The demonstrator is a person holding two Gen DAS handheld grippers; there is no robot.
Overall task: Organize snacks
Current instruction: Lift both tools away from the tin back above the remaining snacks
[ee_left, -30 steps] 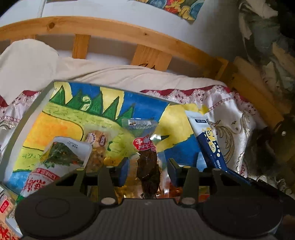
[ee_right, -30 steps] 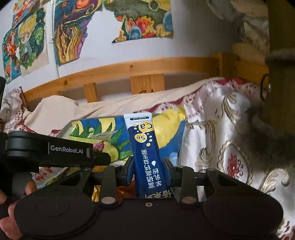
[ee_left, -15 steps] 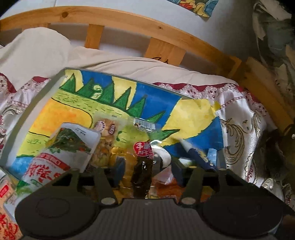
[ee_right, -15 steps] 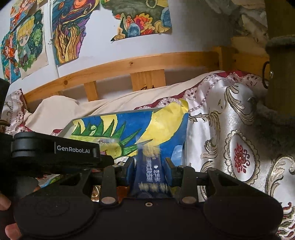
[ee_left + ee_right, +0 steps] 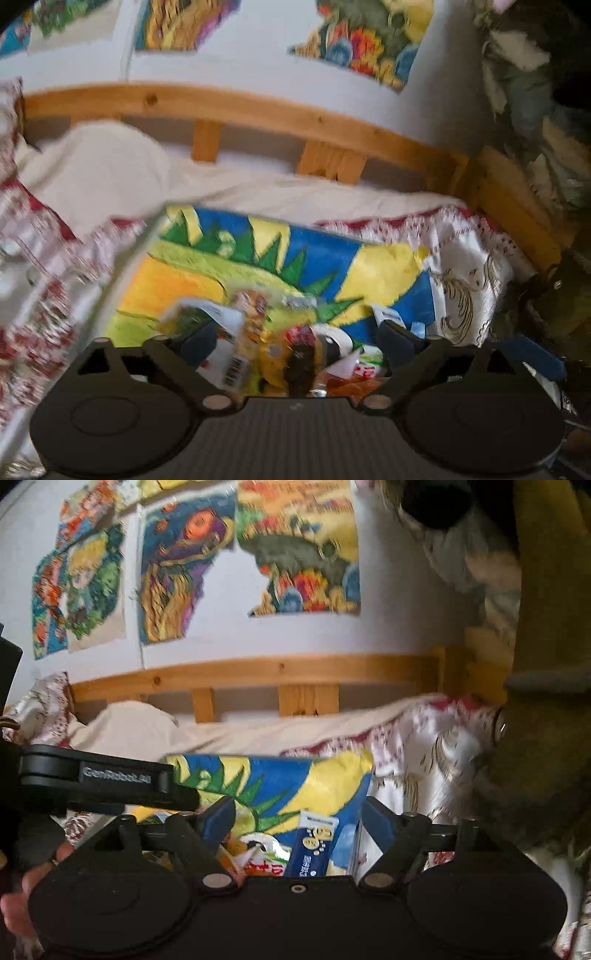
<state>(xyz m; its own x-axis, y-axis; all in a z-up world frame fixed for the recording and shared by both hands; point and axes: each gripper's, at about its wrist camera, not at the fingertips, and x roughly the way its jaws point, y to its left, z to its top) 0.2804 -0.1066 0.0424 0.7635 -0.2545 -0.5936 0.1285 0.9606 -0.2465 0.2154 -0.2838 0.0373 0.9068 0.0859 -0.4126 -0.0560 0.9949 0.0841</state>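
Note:
A painted board (image 5: 384, 262) in blue, yellow and green lies on the bed with a heap of snack packets at its near edge. My left gripper (image 5: 297, 338) is open above the heap; a clear packet with a dark snack (image 5: 301, 363) lies loose between its fingers, next to a white and green packet (image 5: 214, 317). My right gripper (image 5: 299, 821) is open too. The dark blue stick pack (image 5: 312, 853) lies on the board (image 5: 332, 779) between its fingers, free of them. The left gripper's arm (image 5: 107, 779) shows at left in the right wrist view.
A wooden bed rail (image 5: 258, 110) runs behind a cream cover (image 5: 122, 166). A patterned white and red bedspread (image 5: 476, 266) surrounds the board. Paintings hang on the wall (image 5: 295, 554). A dark post (image 5: 543, 701) stands at right. Both views are blurred by motion.
Both grippers have opened. The left let go of the dark snack packet and the right let go of the blue stick pack; both now lie on the heap. Both grippers have tilted up and back.

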